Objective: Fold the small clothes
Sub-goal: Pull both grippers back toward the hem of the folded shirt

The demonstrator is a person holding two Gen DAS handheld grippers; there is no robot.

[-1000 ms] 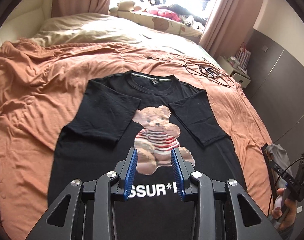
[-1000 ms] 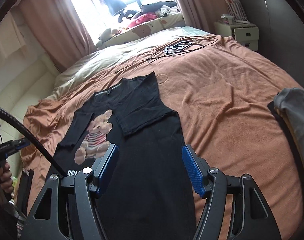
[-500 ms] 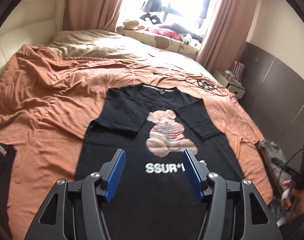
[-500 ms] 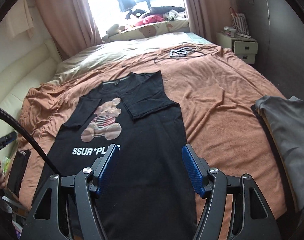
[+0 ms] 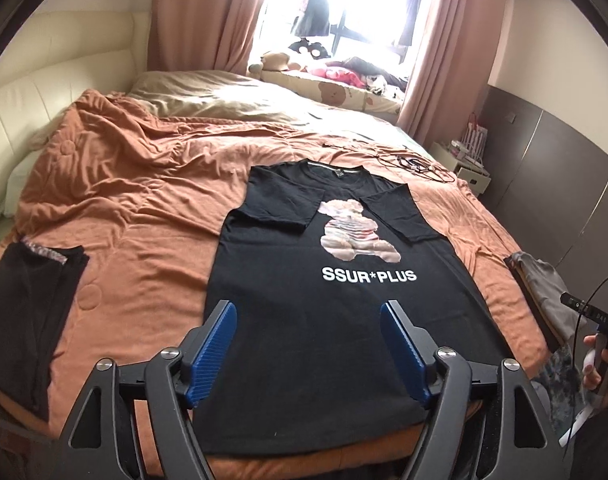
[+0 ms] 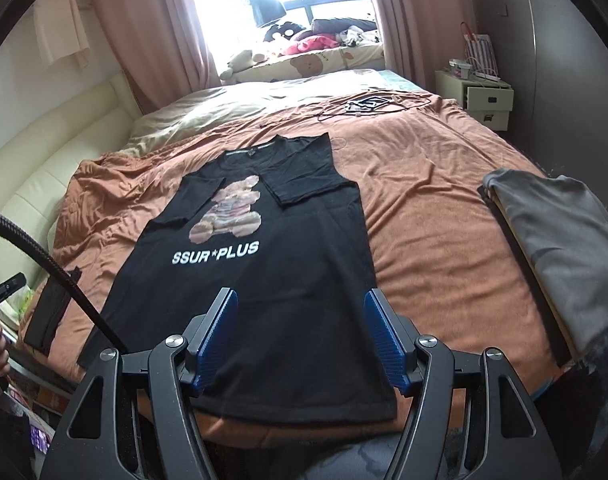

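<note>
The black T-shirt point(image 5: 304, 300) lies flat on the orange bedspread point(image 5: 136, 208), hem at the near bed edge, bare cover on both sides; sleeves folded in, bear print and white lettering up; the left gripper point(image 5: 310, 344), jaws just opened wide, and the right gripper point(image 6: 300, 332) hover empty above the hem.

A T-shirt point(image 5: 328, 320) lies flat on the bed point(image 5: 144, 216), both sleeves folded onto its front, collar toward the window point(image 5: 344, 8). A folded garment point(image 5: 28, 312) lies to its left, a pile of clothes point(image 6: 560, 248) to its right, cables point(image 6: 368, 105) behind it.
</note>
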